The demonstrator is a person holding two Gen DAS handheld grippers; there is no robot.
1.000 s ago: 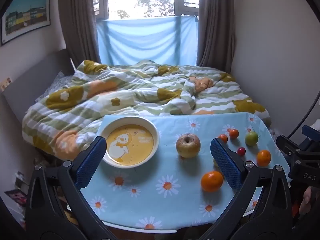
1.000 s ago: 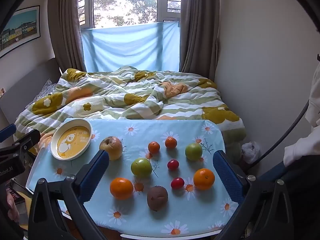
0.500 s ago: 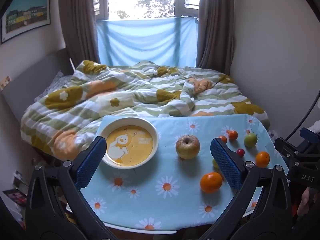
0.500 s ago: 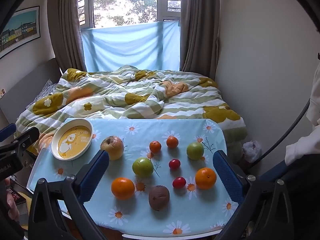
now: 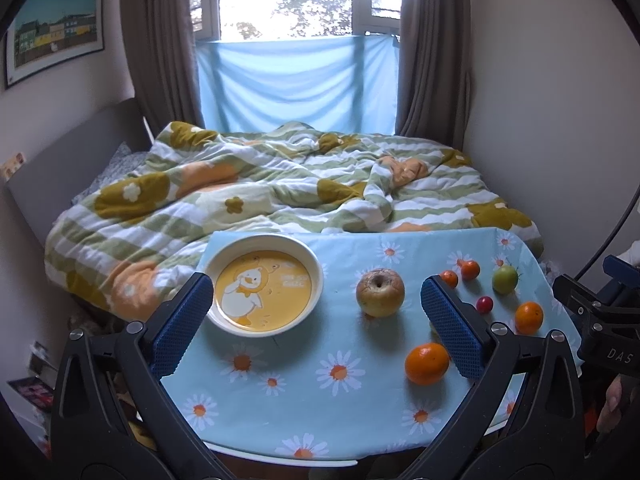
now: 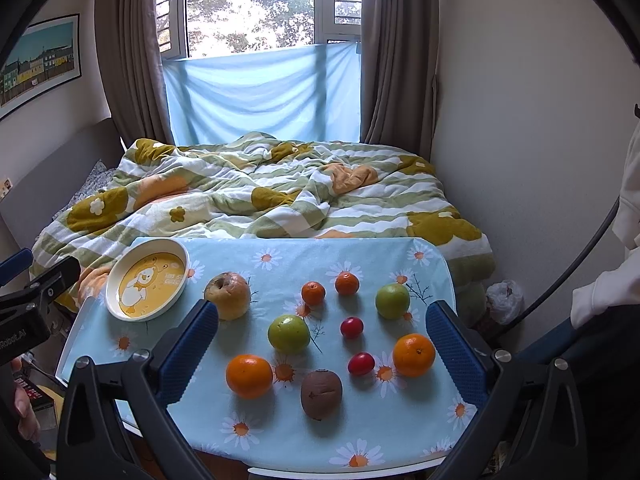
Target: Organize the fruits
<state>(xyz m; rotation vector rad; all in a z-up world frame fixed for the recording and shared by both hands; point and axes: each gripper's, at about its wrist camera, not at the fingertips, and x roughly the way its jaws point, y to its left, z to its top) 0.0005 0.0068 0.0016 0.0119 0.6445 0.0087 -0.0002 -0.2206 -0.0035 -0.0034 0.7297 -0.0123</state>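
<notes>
Behind the small table with its pale blue daisy-print cloth (image 6: pixel 280 256) lies a bed under a rumpled green-and-white striped quilt with mustard flowers (image 6: pixel 280 184), and beyond that a window half covered by a light blue sheet (image 6: pixel 260 88) between brown curtains (image 6: pixel 128 60). On the left wall hangs a framed picture of coloured houses (image 5: pixel 56 32).

At the table's far left corner sits a round white plate with a yellow centre and a cartoon duck (image 6: pixel 116 280), nothing in it. Just right of it stands a wrinkled yellow-brown apple (image 6: pixel 228 295). Spread loosely to the right, none touching another, are two small orange tangerines (image 6: pixel 313 293) and (image 6: pixel 347 283), a green apple at the far right (image 6: pixel 392 301), a second green apple nearer the middle (image 6: pixel 289 333), two red cherry tomatoes (image 6: pixel 351 327) and (image 6: pixel 361 363), a large orange at the front left (image 6: pixel 249 376), another orange at the right (image 6: pixel 413 355), and a brown kiwi at the front (image 6: pixel 321 393). Nothing stands between either tool and the fruit.

Above the near edge the right gripper (image 6: pixel 322 344) hovers with its blue-padded fingers (image 6: pixel 188 350) wide apart, holding nothing, the fruit cluster framed between them. Level on the plate side, the left gripper (image 5: pixel 316 320) is likewise spread and empty, plate and wrinkled apple between its pads. A white sleeve (image 6: pixel 600 296) shows at the right edge, and fingertips (image 6: pixel 24 412) at the lower left.
</notes>
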